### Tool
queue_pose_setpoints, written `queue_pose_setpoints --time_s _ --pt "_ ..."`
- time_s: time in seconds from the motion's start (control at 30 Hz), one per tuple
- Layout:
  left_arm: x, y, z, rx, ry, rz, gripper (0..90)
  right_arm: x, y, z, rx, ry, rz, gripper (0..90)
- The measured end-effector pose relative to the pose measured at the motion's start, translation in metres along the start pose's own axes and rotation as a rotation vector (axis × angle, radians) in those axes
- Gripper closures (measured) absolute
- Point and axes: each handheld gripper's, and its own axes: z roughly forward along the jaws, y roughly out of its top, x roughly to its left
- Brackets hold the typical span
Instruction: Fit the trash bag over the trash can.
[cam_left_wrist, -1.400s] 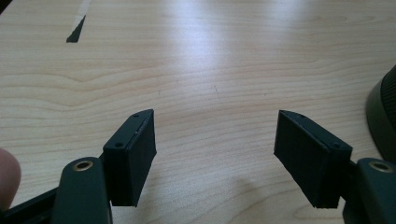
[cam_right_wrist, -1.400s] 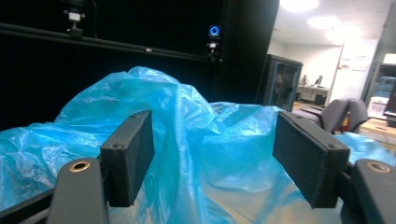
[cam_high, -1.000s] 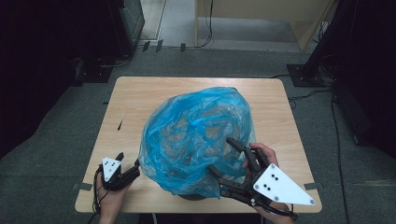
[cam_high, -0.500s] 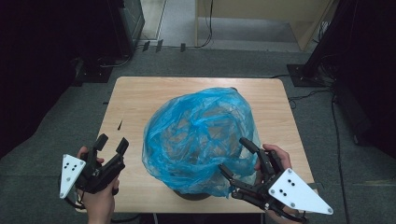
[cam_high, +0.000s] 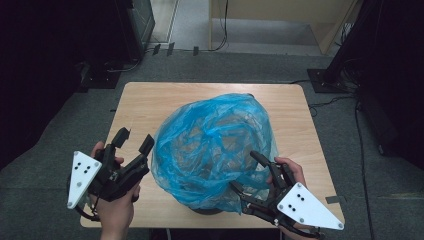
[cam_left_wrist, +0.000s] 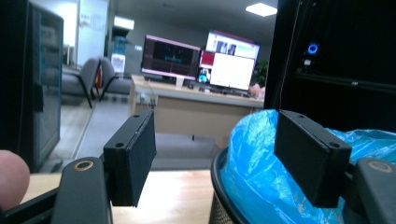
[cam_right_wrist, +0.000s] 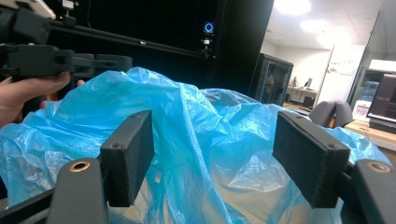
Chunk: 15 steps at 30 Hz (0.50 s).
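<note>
Two grippers: one on each side of a blue bag (cam_high: 215, 150) draped over a bin near the counter's middle.
Left gripper (cam_high: 134, 141): jaws released, nothing between them; a second ago it was low against the bag's left side near the counter's front-left corner, and now it hangs raised and clear of the plastic, beyond the counter's left edge.
Meaning of that: I judge the left side of the liner has been let go, and that gripper is free to take a new hold.
Bin (cam_left_wrist: 222, 196): dark mesh wall with a round rim, seen in the left gripper view; blue plastic lines its inside and billows above the rim.
Contents: hidden by the bag; cannot tell.
Bag: bulges high over the bin and spills down its front.
Right gripper (cam_high: 247, 170): jaws spread against the bag's lower front-right; in the right gripper view folds lie between the pads (cam_right_wrist: 133, 149) without being pinched.
Counter (cam_high: 145, 100): light wood, bare around the bin.
</note>
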Motion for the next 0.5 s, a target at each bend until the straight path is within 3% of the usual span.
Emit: queue_pose_setpoints --time_s 0.1,0.17,0.3,0.37,0.43,0.47,0.5 --pt "-0.004 -0.005 0.005 0.021 0.004 0.01 31.6 0.0 -0.002 0.0 0.006 -0.003 -0.006 29.5" --pt "-0.007 -0.009 0.006 0.02 0.026 0.028 38.7 0.0 -0.003 0.0 0.004 -0.004 -0.003 29.5" --pt "-0.008 -0.02 0.01 0.035 0.018 0.015 52.7 0.0 -0.005 0.0 0.004 -0.002 0.002 29.5" --pt "-0.006 -0.025 0.011 0.037 -0.004 -0.009 61.7 0.001 -0.006 0.0 0.001 0.001 0.001 29.5" --pt "-0.004 -0.031 0.012 0.033 -0.018 -0.02 74.6 0.0 -0.006 0.0 -0.002 0.002 0.0 29.5" --pt "-0.003 -0.033 0.012 0.029 -0.014 -0.023 86.0 0.0 -0.006 -0.001 -0.004 0.002 -0.001 29.5" --pt "-0.001 -0.035 0.012 0.029 -0.012 -0.023 90.0 0.0 -0.006 -0.002 -0.007 0.003 0.0 29.5"
